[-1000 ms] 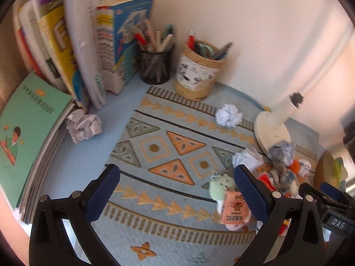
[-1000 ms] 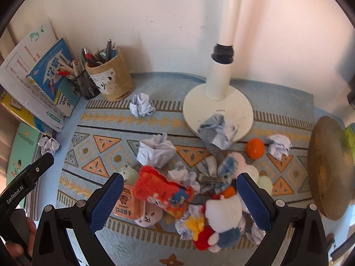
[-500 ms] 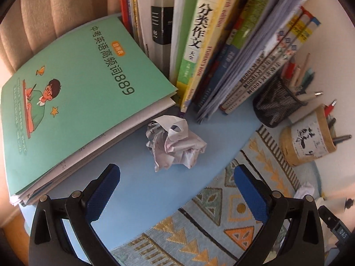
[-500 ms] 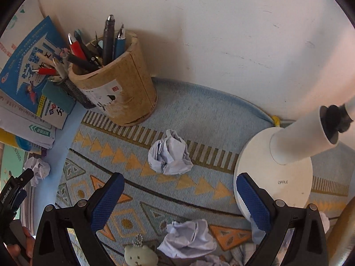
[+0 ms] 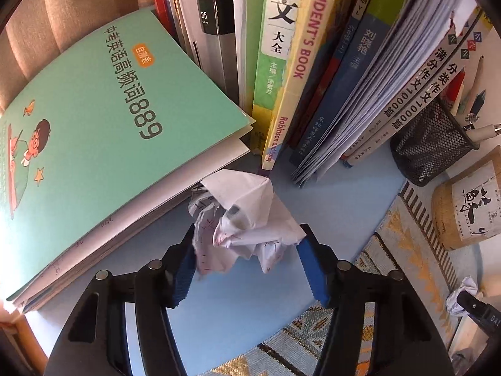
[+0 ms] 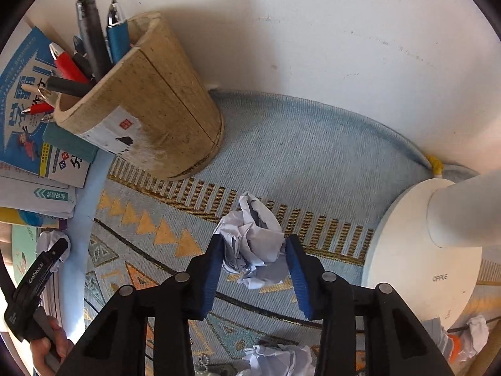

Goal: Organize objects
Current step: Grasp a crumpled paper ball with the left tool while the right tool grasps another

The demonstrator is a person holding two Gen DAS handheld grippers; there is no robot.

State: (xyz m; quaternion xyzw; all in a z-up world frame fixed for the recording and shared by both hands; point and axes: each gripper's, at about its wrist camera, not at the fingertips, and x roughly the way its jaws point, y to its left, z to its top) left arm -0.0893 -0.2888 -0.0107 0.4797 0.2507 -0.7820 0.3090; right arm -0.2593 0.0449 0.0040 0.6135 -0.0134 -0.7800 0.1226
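left tongs (image 5: pixel 247 266): jaws have just been closing round a crumpled paper ball (image 5: pixel 244 222); both blue pads press its sides, so they are clamped on it
left paper ball, place: on the bare blue table (image 5: pixel 225 307), just beside the green workbook (image 5: pixel 94 138) and in front of the row of standing books (image 5: pixel 300 62)
right tongs (image 6: pixel 255 272): jaws have just been closing; they are pinched on a second paper ball (image 6: pixel 253 244), which fills the gap between the pads
right paper ball, place: on the patterned mat (image 6: pixel 313 163), between the wooden pen pot (image 6: pixel 150 106) and the white lamp base (image 6: pixel 416 250)
step in hand: likely securing both balls before carrying them off
how to do it well: squeeze only until the paper stops yielding, since a loose wad can slip or spring out; lift straight up so the left ball clears the workbook's overhanging corner and the right one stays off the lamp base; check that no loose flap hangs out of the grip
counts, paper balls: two held; in the right view at least two more lie on the mat near the bottom edge
counts, pen holders: two, the wooden pot and a black mesh cup (image 5: pixel 435 147)
counts, tongs: two, one in each hand
counts, lamps: one
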